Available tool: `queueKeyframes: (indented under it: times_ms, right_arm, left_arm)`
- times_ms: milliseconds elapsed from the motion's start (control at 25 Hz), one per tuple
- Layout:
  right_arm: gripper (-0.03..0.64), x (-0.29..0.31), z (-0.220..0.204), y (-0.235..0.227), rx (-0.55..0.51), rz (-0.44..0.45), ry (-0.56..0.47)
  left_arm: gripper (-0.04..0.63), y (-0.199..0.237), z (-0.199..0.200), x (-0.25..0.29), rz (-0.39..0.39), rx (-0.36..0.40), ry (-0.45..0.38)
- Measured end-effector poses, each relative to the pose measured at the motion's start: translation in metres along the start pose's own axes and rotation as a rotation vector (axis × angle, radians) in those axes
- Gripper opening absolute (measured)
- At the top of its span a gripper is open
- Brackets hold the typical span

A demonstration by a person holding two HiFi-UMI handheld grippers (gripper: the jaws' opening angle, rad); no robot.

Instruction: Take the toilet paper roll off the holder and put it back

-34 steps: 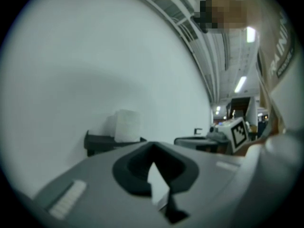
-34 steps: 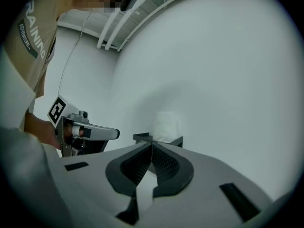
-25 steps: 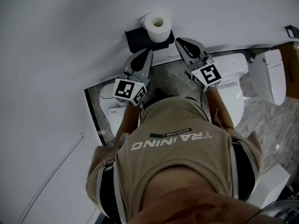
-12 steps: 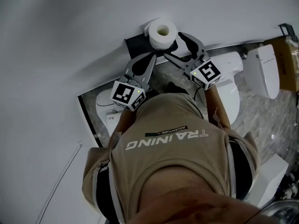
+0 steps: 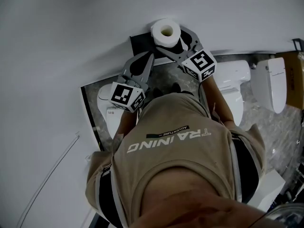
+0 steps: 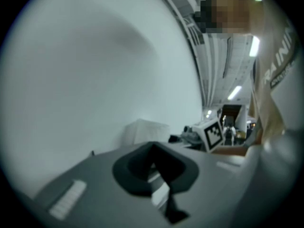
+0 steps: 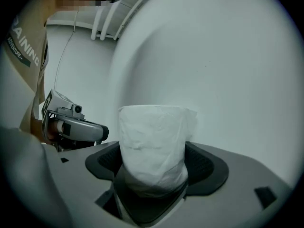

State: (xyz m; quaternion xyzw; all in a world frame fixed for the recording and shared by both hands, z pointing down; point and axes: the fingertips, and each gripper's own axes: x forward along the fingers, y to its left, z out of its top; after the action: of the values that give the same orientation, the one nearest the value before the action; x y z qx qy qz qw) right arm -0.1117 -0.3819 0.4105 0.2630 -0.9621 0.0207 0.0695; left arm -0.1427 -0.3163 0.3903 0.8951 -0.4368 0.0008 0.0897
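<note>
Toilet paper roll (image 5: 166,31) is seen right at the black holder (image 5: 139,41) on the wall. Right tool (image 5: 172,40) is placed around it, jaws being opened, roll between them. Left tool (image 5: 144,61) is pressed together just below the holder, nothing pinched.

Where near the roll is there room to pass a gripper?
Bare wall lies above the toilet paper roll and left of the holder. Crowded below: right gripper, jaws opening, straddles the roll; left gripper sits alongside.
</note>
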Motion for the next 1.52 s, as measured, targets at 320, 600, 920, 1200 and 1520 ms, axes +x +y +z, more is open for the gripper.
queueKeyframes:
  times_ms: [320,600,920,1200,1520]
  right_arm:
    - [0.353,0.002,-0.002,-0.008,0.000,-0.019,0.009]
    - [0.353,-0.016,0.015,0.006,-0.047,-0.075,-0.049]
    - [0.353,-0.059,0.026,0.038,-0.087,-0.142,-0.093]
    - [0.353,-0.098,0.022,0.067,-0.103,-0.100,-0.101]
    - [0.353,-0.153,0.017,0.102,-0.100,-0.018,-0.124]
  left_arm:
    - [0.000,0.007,-0.001,-0.006,0.042,0.000,-0.003]
    - [0.000,-0.001,-0.006,-0.011,-0.037,0.004,-0.011]
    - [0.000,-0.026,-0.015,-0.020,-0.139,0.007,-0.039]
    - [0.000,-0.056,-0.008,-0.036,-0.109,0.039,-0.064]
    - [0.000,-0.096,-0.016,-0.060,0.010,0.053,-0.042]
